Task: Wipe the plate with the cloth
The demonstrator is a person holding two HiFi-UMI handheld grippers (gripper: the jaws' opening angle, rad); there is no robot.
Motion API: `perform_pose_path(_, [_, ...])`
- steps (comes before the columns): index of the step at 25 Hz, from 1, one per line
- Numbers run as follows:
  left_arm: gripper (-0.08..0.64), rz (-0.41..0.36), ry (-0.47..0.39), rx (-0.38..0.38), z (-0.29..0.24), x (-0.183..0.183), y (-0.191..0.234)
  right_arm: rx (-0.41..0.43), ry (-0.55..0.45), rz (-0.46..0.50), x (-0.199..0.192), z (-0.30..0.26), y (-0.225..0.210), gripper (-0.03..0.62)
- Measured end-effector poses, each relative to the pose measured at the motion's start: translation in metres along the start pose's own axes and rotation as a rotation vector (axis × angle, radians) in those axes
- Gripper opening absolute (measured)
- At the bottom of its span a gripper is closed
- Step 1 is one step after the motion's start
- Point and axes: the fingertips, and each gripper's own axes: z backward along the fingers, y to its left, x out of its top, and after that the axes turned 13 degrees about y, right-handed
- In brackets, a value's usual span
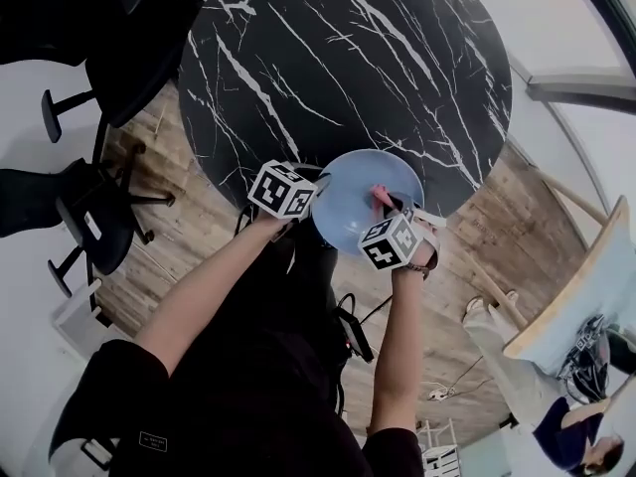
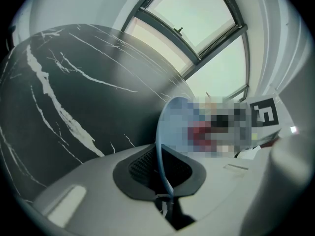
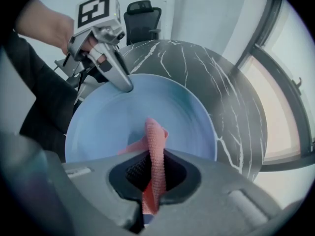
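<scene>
The left gripper (image 2: 160, 175) clamps the rim of the pale blue plate (image 3: 108, 124), tilted over the counter's (image 1: 348, 68) near edge. The right gripper (image 3: 151, 178) pinches the limp pink cloth (image 3: 155, 144). The plate is probably stiff, slick and breakable, so the rim needs a firm hold.

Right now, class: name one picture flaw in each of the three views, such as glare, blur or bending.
Head view: the wide lens bows the table and floor. Left gripper view: the window washes out pale; the plate rim near the jaws is soft. Right gripper view: dark corners; the cloth is sharp.
</scene>
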Motion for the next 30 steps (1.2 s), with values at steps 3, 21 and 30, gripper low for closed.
perform_pose_path(3, [0.021,0.0,-0.002,-0.002,0.001,0.0,0.001,-0.023,0.006,0.004,0.008,0.0,-0.019,0.011])
perform_pose_path(21, [0.029,0.006,-0.005,0.025,0.0,-0.003,-0.001,-0.347,-0.055,-0.073,0.017,0.015,-0.057,0.011])
perform_pose_path(30, [0.123,-0.013,-0.019,0.018,0.004,-0.005,-0.009,-0.263,-0.505,-0.459,0.004,0.13,-0.052,0.012])
